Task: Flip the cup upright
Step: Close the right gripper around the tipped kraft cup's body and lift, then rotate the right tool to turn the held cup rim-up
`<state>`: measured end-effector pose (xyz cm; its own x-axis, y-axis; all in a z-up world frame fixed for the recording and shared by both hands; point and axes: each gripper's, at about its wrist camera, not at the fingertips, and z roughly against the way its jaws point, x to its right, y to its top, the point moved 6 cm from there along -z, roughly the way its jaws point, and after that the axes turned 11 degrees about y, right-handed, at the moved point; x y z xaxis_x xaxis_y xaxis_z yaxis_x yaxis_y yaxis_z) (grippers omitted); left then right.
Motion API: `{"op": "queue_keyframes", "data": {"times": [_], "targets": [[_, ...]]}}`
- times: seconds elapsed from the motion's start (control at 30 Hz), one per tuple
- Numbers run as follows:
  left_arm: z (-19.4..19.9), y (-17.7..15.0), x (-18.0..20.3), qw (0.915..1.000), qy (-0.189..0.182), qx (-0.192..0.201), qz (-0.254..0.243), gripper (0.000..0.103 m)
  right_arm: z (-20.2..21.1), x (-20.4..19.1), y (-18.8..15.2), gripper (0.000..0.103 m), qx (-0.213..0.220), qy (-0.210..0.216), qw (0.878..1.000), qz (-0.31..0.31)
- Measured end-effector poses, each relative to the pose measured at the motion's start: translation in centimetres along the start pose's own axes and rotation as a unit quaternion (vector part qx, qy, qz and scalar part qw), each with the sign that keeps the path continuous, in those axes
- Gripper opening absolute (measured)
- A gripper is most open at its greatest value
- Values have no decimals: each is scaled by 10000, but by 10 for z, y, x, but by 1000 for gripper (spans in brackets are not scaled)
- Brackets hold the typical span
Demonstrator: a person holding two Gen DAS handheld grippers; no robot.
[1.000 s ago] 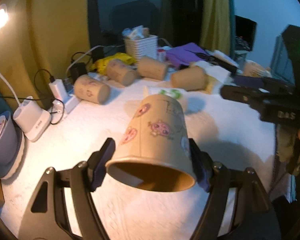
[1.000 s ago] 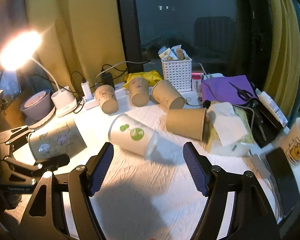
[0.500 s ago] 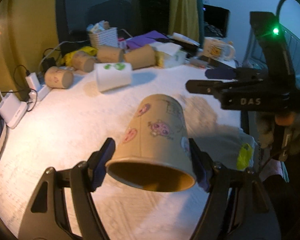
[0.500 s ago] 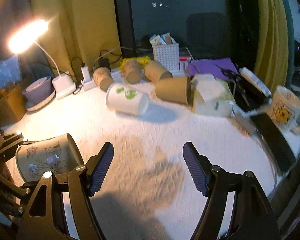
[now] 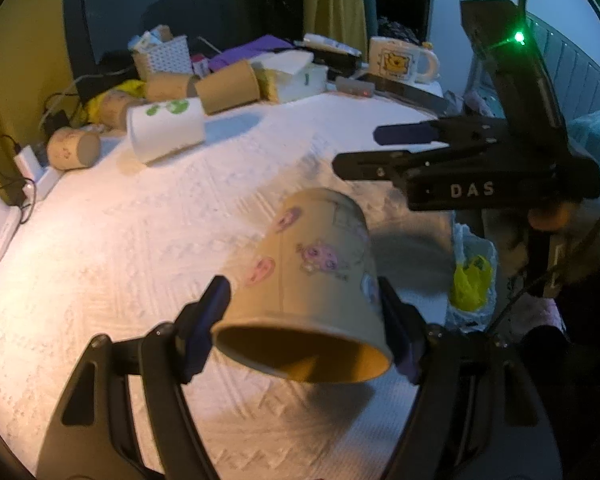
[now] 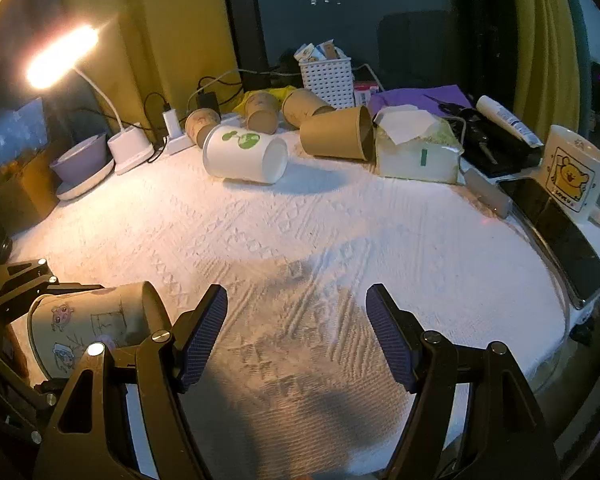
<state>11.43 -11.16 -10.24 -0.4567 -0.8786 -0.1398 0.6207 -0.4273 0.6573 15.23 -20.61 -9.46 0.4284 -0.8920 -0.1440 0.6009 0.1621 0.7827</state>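
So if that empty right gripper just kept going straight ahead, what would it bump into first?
Probably the white tablecloth, since the right gripper points slightly down at bare cloth. Skimming above it, it would likely reach the brown cup; depth is unclear.

Tan paper cup with pink cartoon stickers, clamped between left gripper fingers, tilted, mouth toward camera.

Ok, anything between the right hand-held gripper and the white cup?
Nothing: in the right wrist view, only bare white cloth lies between the right hand-held gripper and the white cup.
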Motion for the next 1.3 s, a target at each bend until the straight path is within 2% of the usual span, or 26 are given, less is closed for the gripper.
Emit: {"op": "queue_keyframes", "data": {"times": [0.27, 0.37, 0.43, 0.83, 1.0, 1.3], "targets": [[-6, 0, 0, 9999, 83, -136, -45, 75, -12, -3, -10, 75, -166, 247, 9995, 77], [0, -2, -3, 9998, 111, -133, -30, 83, -12, -11, -11, 75, -191, 366, 9991, 139], [6, -5, -7, 9998, 134, -128, 31, 84, -12, -17, -12, 75, -214, 411, 9987, 203], [31, -29, -49, 9964, 559, -164, 614, 84, -3, -48, -17, 75, -398, 448, 9967, 540], [37, -38, -67, 9937, 705, -133, 866, 84, 1, -66, -18, 75, -504, 552, 9939, 809], [48, -51, -98, 9860, 915, 9, 1396, 84, 18, -86, -12, 75, -557, 425, 9900, 1228]]}}
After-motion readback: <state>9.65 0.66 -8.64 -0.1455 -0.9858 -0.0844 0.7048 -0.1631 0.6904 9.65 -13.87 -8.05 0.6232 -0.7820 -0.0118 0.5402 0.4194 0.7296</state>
